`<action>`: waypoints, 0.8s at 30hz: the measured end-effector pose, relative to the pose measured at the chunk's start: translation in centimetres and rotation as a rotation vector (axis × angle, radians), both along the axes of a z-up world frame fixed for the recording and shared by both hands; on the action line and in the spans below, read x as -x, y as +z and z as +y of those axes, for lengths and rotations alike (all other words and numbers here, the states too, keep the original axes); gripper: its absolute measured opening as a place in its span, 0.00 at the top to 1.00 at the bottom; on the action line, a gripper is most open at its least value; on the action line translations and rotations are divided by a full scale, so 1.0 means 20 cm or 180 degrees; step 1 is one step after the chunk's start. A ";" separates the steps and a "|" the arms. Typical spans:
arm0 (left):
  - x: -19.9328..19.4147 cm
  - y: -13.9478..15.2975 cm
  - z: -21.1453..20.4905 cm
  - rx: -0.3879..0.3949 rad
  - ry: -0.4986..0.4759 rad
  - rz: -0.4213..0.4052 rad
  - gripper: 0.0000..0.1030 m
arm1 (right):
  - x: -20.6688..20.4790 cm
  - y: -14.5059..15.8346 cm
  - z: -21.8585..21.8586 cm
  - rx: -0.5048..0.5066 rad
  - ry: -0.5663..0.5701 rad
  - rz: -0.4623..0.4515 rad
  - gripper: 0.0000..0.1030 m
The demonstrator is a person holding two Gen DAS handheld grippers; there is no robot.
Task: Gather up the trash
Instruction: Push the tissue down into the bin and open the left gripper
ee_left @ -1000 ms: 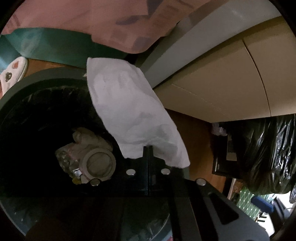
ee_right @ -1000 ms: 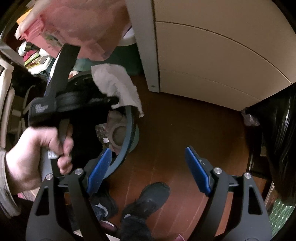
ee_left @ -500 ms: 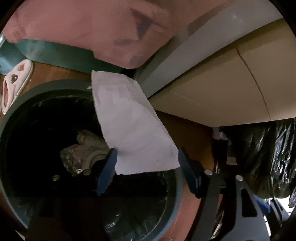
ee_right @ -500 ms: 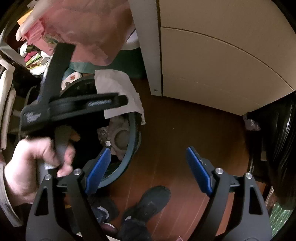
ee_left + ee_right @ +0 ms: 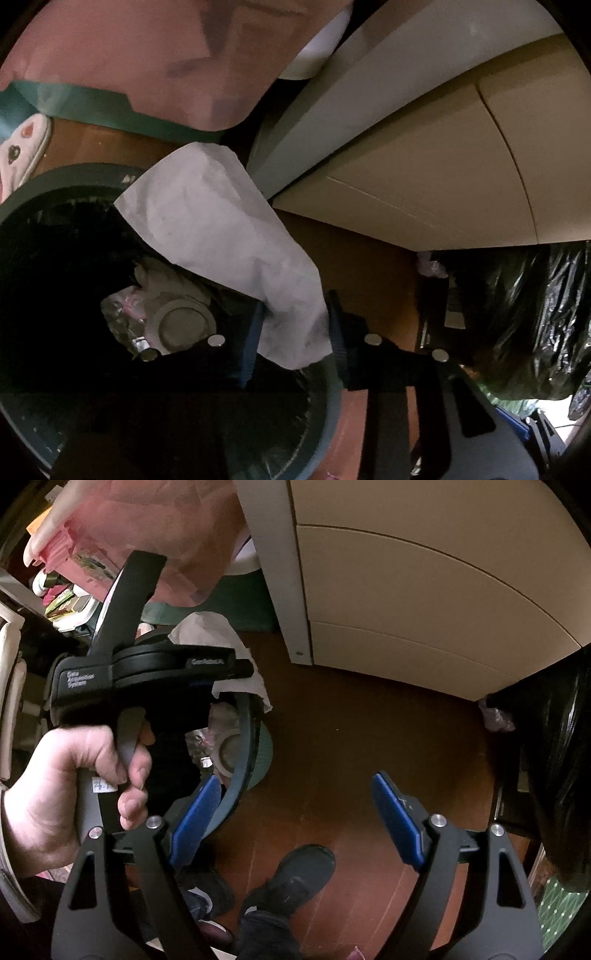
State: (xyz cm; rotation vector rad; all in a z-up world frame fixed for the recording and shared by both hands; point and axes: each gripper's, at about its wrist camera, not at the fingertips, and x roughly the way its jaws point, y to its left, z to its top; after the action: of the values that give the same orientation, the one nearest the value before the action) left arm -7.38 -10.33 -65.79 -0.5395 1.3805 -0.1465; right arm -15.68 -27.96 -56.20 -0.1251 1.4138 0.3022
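Observation:
A white crumpled paper towel [image 5: 225,236] lies draped over the far rim of a round dark trash bin [image 5: 328,402] lined with a black bag. Its lower end hangs between the fingers of my left gripper [image 5: 293,332], which is open around it without pinching. Inside the bin lie a round lid and foil scraps [image 5: 170,321]. In the right wrist view the towel [image 5: 218,638] shows behind the hand-held left gripper [image 5: 147,672] above the bin [image 5: 243,753]. My right gripper [image 5: 295,819] is open and empty over the wooden floor.
A beige cabinet [image 5: 424,166] stands right of the bin. A full black garbage bag [image 5: 524,317] sits at the right. A pink plastic bag [image 5: 147,55] hangs above. The person's shoes [image 5: 288,871] are on the floor below the right gripper.
My left gripper went from shut on the paper towel to open. The towel has slumped onto the bin's rim. The right gripper has stayed open, almost still.

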 end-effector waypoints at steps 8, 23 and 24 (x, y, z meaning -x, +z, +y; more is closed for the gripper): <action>0.02 0.06 0.00 0.0047 -0.0015 -0.0036 0.84 | 0.00 0.04 0.02 -0.0015 0.0036 0.0003 0.18; 0.15 0.18 0.13 -0.0077 -0.0025 0.0091 0.96 | 0.01 0.16 0.12 -0.0010 0.0129 0.0030 0.17; 0.17 0.19 0.14 -0.0097 -0.0030 0.0102 0.95 | 0.01 0.17 0.12 -0.0015 0.0138 0.0033 0.17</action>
State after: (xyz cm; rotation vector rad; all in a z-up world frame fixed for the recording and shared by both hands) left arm -10.70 -7.45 -61.95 -0.5118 1.4146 -0.1248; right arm -15.96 -25.46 -52.75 -0.1507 1.4220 0.3424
